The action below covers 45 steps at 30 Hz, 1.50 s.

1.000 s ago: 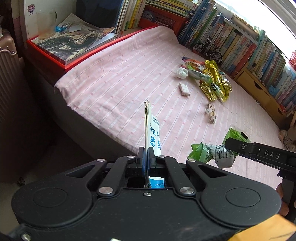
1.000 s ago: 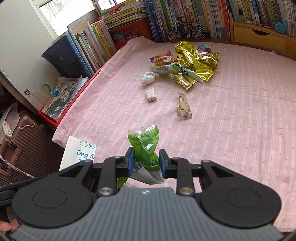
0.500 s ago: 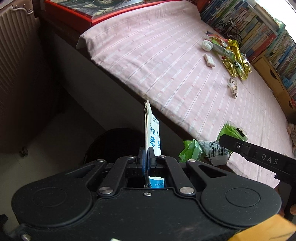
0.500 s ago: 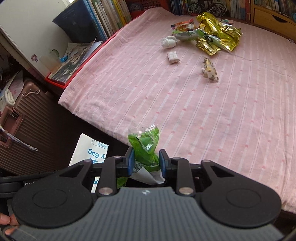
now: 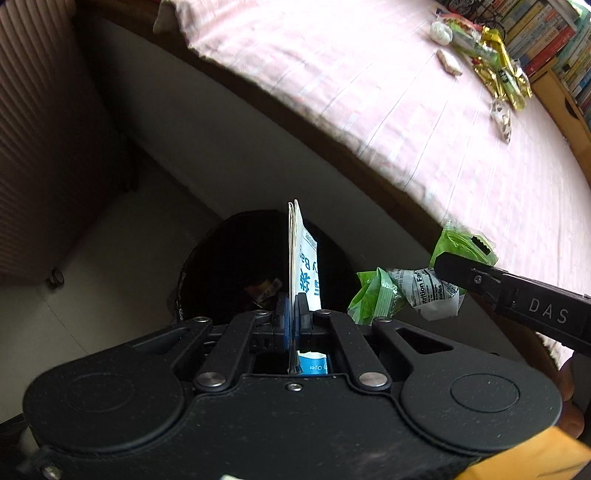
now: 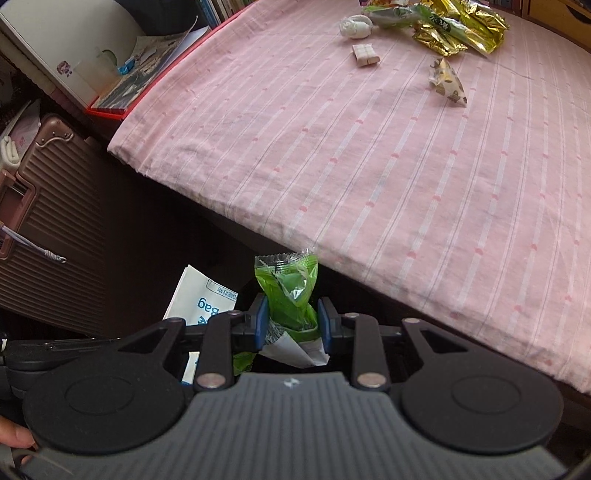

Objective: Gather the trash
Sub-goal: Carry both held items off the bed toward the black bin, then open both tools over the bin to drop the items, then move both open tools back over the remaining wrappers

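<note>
My left gripper (image 5: 291,314) is shut on a flat white and blue paper bag (image 5: 304,266), held on edge above a black-lined trash bin (image 5: 236,266) on the floor beside the bed. My right gripper (image 6: 290,325) is shut on a crumpled green wrapper (image 6: 290,291). The left wrist view shows that green wrapper (image 5: 402,291) to the right of the bin, just off the bed's edge. The paper bag (image 6: 201,299) shows at lower left in the right wrist view. More trash lies far back on the pink sheet: gold and green wrappers (image 6: 454,26), a white wad (image 6: 354,26), a small folded packet (image 6: 365,55), a patterned wrapper (image 6: 448,83).
The bed with its pink striped sheet (image 6: 388,155) fills the right. A ribbed brown suitcase (image 6: 44,206) stands at the left on the floor. A red box with magazines (image 6: 136,81) sits at the bed's head. Books (image 5: 546,33) line the far side.
Both grippers have sunk and tipped downward off the bed's edge, each still holding its piece. The bin on the floor has come into view under the left gripper.
</note>
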{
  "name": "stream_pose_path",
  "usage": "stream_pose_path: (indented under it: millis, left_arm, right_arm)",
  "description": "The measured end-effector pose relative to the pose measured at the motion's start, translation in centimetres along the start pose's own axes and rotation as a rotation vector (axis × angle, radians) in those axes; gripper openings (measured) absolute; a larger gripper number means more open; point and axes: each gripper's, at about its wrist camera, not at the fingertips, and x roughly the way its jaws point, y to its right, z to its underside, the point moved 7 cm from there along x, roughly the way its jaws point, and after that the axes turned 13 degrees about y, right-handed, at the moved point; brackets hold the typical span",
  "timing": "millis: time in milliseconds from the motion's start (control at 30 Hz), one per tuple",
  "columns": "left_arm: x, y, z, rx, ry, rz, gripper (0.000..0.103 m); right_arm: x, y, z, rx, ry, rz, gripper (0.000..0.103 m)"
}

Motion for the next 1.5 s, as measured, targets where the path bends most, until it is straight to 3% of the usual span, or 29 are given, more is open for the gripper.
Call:
stream_pose_path:
  millis: [133, 200, 300, 333, 367, 500, 633, 967, 1300, 1500]
  left_arm:
    - [1.2, -0.1, 0.5, 0.014, -0.020, -0.001, 0.003]
    - [1.5, -0.1, 0.7, 0.024, -0.024, -0.005, 0.008]
    - [1.5, -0.2, 0.6, 0.032, -0.014, -0.010, 0.012]
    - [1.4, -0.3, 0.6, 0.030, -0.008, -0.006, 0.014]
    - [1.4, -0.3, 0.5, 0.031, -0.007, -0.003, 0.019]
    - [1.0, -0.5, 0.0, 0.052, 0.018, -0.018, 0.037]
    - [0.2, -0.3, -0.9, 0.064, 0.055, -0.024, 0.047]
    - [-3.2, 1.5, -5.3, 0.071, 0.231, 0.004, 0.078]
    - [-3.9, 8.5, -11.5, 0.097, 0.333, 0.072, 0.080]
    - [-1.2, 14.0, -15.0, 0.112, 0.352, 0.090, 0.080]
  right_arm:
    - [1.3, -0.1, 1.0, -0.014, -0.028, 0.006, 0.033]
    - [1.7, -0.1, 1.2, -0.018, -0.035, 0.005, 0.035]
    - [2.1, -0.5, 1.4, -0.028, -0.031, 0.007, 0.041]
    - [2.1, -0.6, 1.3, -0.030, -0.028, 0.006, 0.052]
    - [2.2, -0.7, 1.3, -0.032, -0.025, 0.007, 0.057]
    - [2.2, -0.8, 1.2, -0.030, -0.025, 0.006, 0.058]
    - [2.0, -0.8, 0.9, -0.028, -0.020, 0.011, 0.059]
    - [-1.5, 1.4, -3.4, 0.025, 0.097, 0.042, 0.061]
    - [-4.7, 7.4, -10.4, 0.069, 0.257, 0.136, 0.062]
    - [-4.7, 10.9, -12.8, 0.044, 0.291, 0.189, 0.062]
